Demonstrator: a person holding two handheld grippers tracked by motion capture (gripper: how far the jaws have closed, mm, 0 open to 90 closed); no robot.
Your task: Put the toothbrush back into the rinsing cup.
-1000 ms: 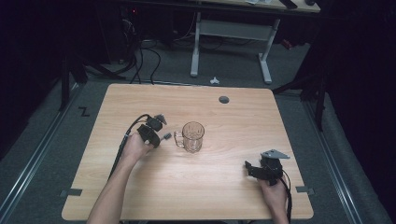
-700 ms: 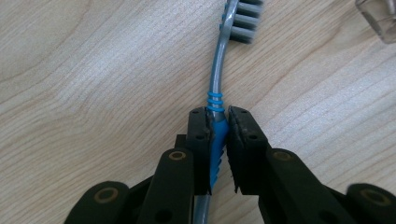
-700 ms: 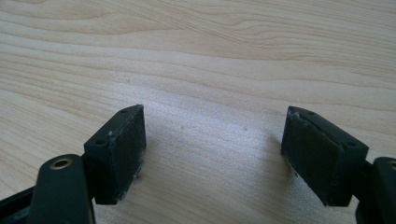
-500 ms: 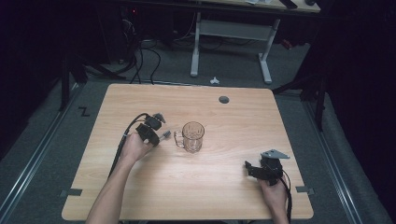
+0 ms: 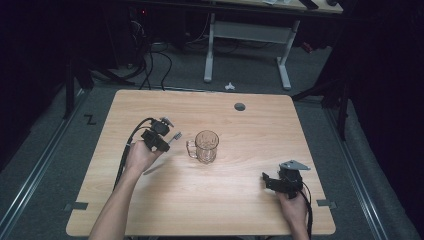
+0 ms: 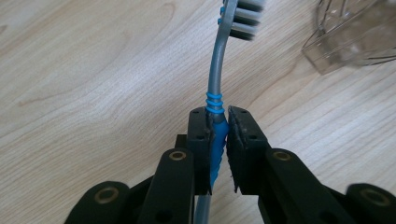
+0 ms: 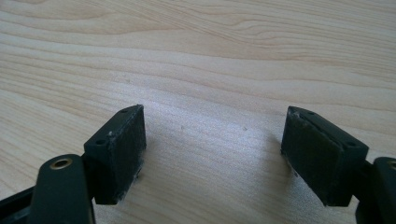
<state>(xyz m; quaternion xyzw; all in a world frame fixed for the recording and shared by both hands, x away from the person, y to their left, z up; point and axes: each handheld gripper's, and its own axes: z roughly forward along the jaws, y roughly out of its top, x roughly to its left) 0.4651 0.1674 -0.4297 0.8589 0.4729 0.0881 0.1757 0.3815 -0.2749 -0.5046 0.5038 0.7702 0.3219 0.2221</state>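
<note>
1. Left tool (image 6: 218,140) has its jaws pressed together on the grey and blue plastic toothbrush (image 6: 215,100), biting the blue ribbed grip, bristled head pointing away from the hand.
2. In the high view the left tool (image 5: 167,140) sits just left of the clear glass mug with a handle (image 5: 205,146), and the toothbrush (image 5: 174,137) head reaches toward that handle without touching it.
3. The mug stands upright near the middle of the pale wooden worktop (image 5: 210,200); its handle faces the left tool.
4. From the left gripper view, the mug (image 6: 350,32) shows as a clear edge to the upper right of the brush head, apart from it, with bare wood between.
5. Right tool (image 7: 212,154) has its jaws spread wide with nothing between them, just wood grain below.
6. In the high view the right tool (image 5: 267,179) rests well to the lower right of the mug, close to the worktop's near edge, a grey three-cornered plate on top.
7. Beyond the mug, a small dark round cable hole (image 5: 240,106) sits near the worktop's far edge.
8. Nothing lies between brush head and mug.
9. Farther past the mug, a white-legged desk frame (image 5: 247,35) stands on the grey floor.
</note>
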